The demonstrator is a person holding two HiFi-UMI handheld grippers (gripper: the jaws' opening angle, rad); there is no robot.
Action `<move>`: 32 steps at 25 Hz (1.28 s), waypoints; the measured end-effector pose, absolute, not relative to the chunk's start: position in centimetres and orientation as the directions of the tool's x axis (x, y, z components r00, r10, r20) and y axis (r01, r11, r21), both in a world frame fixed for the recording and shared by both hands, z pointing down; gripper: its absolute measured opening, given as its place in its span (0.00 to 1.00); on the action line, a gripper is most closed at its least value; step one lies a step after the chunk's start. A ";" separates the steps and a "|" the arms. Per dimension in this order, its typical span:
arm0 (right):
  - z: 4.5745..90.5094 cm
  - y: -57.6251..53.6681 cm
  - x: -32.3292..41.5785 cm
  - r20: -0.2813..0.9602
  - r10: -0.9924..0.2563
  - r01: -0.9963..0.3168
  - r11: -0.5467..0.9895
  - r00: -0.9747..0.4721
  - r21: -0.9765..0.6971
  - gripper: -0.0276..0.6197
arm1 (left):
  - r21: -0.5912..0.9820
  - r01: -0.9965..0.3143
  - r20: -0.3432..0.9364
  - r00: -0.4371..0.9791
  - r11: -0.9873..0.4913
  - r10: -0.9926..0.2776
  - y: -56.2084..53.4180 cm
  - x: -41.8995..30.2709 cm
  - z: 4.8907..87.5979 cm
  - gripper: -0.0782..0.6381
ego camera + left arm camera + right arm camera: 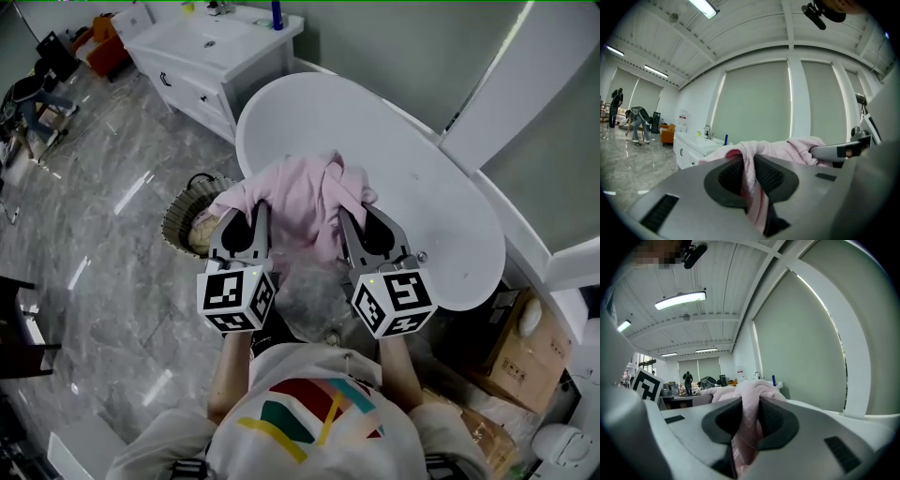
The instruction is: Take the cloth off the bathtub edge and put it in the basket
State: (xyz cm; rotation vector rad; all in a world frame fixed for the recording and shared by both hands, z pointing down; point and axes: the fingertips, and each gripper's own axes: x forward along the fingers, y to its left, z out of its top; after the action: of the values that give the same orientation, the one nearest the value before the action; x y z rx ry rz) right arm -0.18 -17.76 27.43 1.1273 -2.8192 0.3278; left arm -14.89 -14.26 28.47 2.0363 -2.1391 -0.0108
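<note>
Already pinched in two places: a soft, light cloth that will sag and trail

You have the pink cloth point(298, 197) bunched up between your two tools. It hangs above the bathtub point(441, 202) at the rim nearest the wicker basket point(174, 220), which stands on the floor just left of the tub. Your left hand-held gripper point(251, 211) is clamped on one fold, with the ribbed pads pressing the fabric from both sides. Your right hand-held gripper point(353, 214) is clamped the same way on a thicker, gathered fold. Whether any part of the cloth touches the rim cannot be told from these views.

From the way it drapes and crumples, expect it to be limp and light. It is not fragile, and it is unlikely to slide out of ribbed pads. The likelier trouble is loose tails hanging below your grips and snagging on the tub rim or the basket's edge.

Both holds look deep, with fabric running well down between the pads. If you do regrip, take a thick gathered fold, not a single thin edge.
</note>
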 end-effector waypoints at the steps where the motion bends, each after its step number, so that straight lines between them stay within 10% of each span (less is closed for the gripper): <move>1: 27.2 -18.2 -1.3 0.159 -0.666 -0.685 0.709 -0.729 -0.168 0.18 | 0.131 -0.989 0.127 -0.046 0.063 -0.991 -14.7 -16.0 28.2 0.21; 32: 21.9 -20.9 -40.1 0.092 -0.410 -0.419 0.901 -0.907 -0.114 0.18 | 0.043 -0.929 0.078 -0.365 0.369 -0.928 -12.9 -51.9 22.2 0.21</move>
State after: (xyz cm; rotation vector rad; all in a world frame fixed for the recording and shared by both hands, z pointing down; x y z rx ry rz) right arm -40.09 -20.88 21.91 0.6541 -2.9986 0.2021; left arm -51.85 -12.92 22.21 1.7167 -2.5240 0.0122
